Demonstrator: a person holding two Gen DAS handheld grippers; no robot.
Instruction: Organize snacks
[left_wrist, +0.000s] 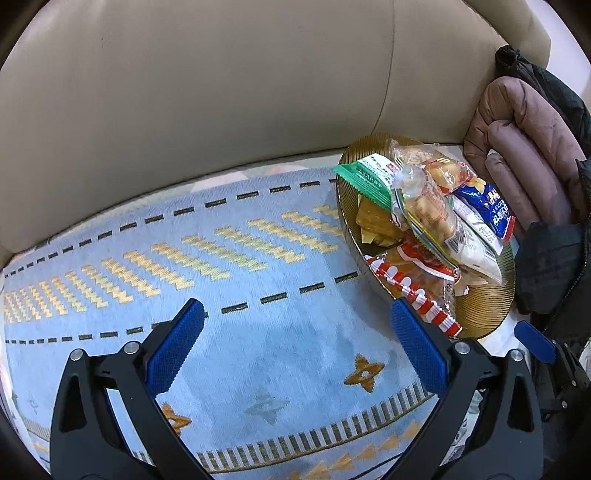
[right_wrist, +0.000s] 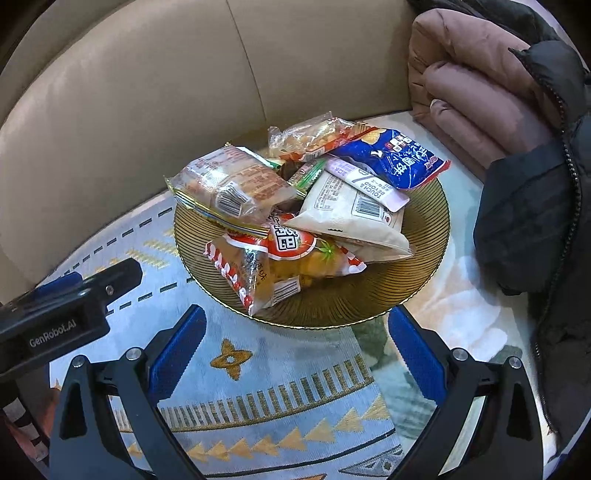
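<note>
On the sofa (right_wrist: 129, 92), a plate (right_wrist: 424, 266) holds snacks (right_wrist: 343, 206). Left gripper (left_wrist: 295, 332) and right gripper (right_wrist: 295, 332) hover nearby, jaws released, empty.

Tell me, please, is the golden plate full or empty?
Full: the golden plate holds heaped snack packets, some overlapping.

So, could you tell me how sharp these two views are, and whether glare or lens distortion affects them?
Left wrist view: strong fisheye bending curves the sofa back and the blue rug, and the rug looks slightly soft near the fingers. Right wrist view: the same bending with dark corners, glare on the clear snack wrappers, but the printing on the blue packet on the plate is fairly sharp.
</note>
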